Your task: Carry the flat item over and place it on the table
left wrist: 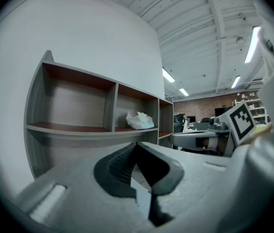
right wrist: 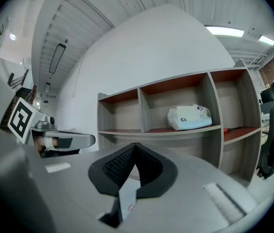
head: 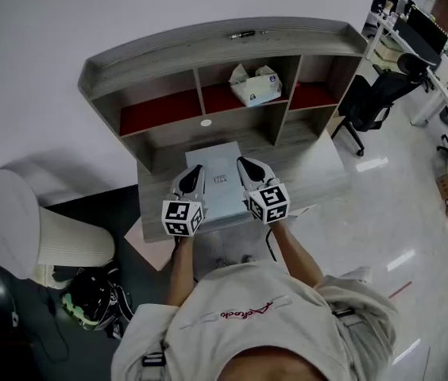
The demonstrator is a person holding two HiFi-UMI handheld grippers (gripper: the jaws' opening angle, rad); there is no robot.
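The left hand-held gripper (head: 195,170) and right hand-held gripper (head: 245,164) each pinch the flat grey box (head: 218,186) over the table (head: 313,175).

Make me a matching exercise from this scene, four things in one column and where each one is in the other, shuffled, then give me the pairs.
Things:
1. pale grey flat rectangular item
2. white soft tissue pack
3. dark slim pen-like object
4. black office chair

Places:
A. middle compartment of the grey wooden shelf unit
B. on the shiny floor, right of the desk
C. on the shelf unit's top board
D. clamped by the left hand-held gripper and right hand-held gripper

Pairs: 1-D, 2-A, 3-C, 4-B.
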